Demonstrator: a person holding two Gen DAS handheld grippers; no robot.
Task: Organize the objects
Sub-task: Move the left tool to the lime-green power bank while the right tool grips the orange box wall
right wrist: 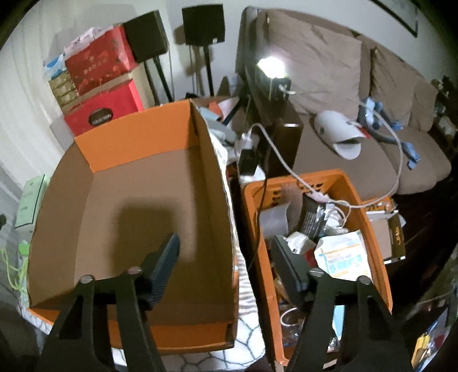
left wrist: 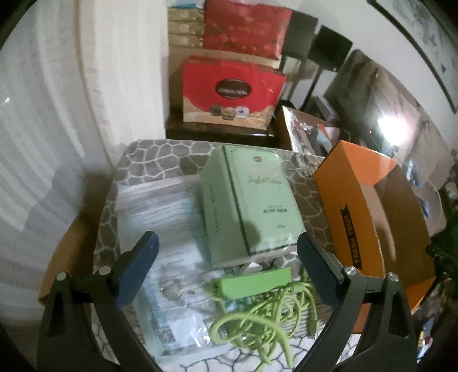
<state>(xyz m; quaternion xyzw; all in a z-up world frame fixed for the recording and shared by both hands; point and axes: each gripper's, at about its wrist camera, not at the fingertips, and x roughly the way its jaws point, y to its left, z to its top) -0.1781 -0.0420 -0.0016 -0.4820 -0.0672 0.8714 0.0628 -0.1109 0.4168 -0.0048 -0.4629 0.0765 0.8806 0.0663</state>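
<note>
In the left wrist view a pale green box (left wrist: 252, 200) lies on a table with a stone-pattern cloth (left wrist: 160, 160). A small green power bank (left wrist: 252, 282) with a tangled green cable (left wrist: 257, 323) lies just in front of it. A clear plastic bag (left wrist: 171, 289) lies to the left. My left gripper (left wrist: 226, 251) is open and empty above these. An orange cardboard box (left wrist: 372, 217) stands at the right. In the right wrist view that box (right wrist: 128, 206) is empty inside. My right gripper (right wrist: 226, 257) is open and empty over its right wall.
An orange plastic crate (right wrist: 369, 229) full of packets and cables stands right of the box. Red gift boxes (left wrist: 232, 88) are stacked beyond the table. A brown sofa (right wrist: 372, 114) with a white object and cables is at the back right. Black speakers (right wrist: 203, 24) stand by the wall.
</note>
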